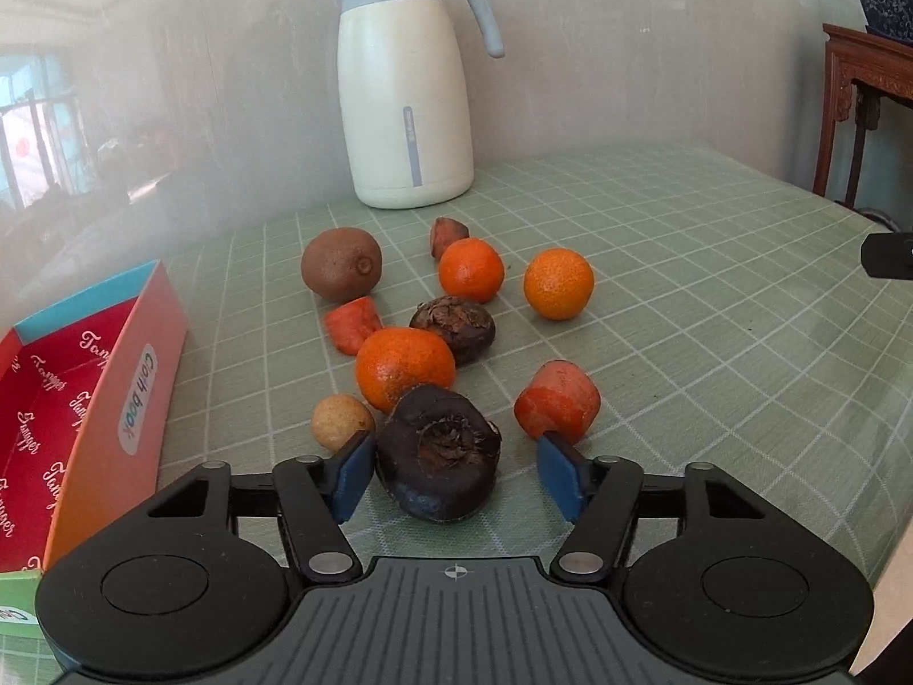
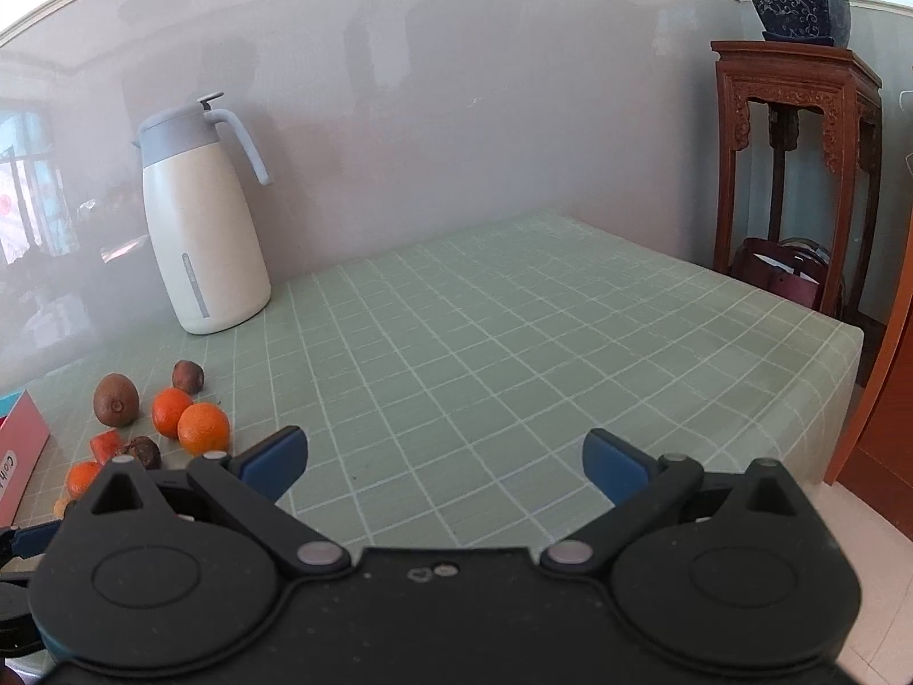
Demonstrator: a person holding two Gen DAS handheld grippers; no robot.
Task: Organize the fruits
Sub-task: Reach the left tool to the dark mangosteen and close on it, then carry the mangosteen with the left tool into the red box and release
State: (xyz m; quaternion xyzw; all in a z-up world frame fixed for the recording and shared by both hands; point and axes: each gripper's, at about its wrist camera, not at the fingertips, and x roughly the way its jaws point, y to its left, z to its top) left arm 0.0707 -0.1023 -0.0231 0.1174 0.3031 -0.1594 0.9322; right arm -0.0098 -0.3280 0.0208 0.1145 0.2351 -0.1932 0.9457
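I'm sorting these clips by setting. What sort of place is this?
Most likely a room in a home: a table under a green checked cloth, a white thermos jug by the wall, and a carved wooden stand bearing a blue plant pot.

Your fruits sit loose on the bench: dark water chestnut (image 1: 438, 459) nearest, tangerine (image 1: 405, 366) touching behind it, a second chestnut (image 1: 452, 327), two more tangerines (image 1: 471, 269) (image 1: 558, 283), brown kiwi (image 1: 341, 264), small tan longan (image 1: 341, 421) (left), three reddish cut chunks (image 1: 558, 408).
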